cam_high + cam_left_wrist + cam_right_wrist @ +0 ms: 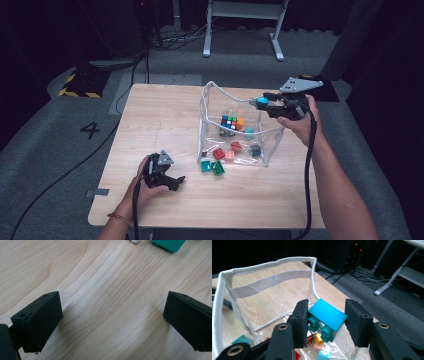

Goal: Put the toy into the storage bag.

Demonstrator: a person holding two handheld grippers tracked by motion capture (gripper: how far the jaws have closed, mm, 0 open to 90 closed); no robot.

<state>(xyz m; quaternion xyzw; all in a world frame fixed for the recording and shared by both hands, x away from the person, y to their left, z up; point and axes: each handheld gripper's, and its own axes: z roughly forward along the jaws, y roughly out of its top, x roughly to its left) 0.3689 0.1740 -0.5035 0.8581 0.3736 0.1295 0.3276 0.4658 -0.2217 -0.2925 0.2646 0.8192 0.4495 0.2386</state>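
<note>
My right gripper (265,104) hangs over the right rim of a clear bag (210,107) with white trim, shut on a turquoise brick (261,101). In the right gripper view the brick (327,318) sits tilted between the two pads, studs facing down, above the bag's open mouth (272,262). Inside the bag lie a colour cube (229,122) and several small bricks (236,146). My left gripper (176,183) rests on the table near the front left, open. Its jaws (112,315) stand wide apart over bare wood.
Two green bricks (205,165) (218,168) lie on the wooden table (150,120) just in front of the bag; one green brick (170,244) sits at the top edge of the left gripper view. Beyond the table are grey floor, cables and a white frame (242,30).
</note>
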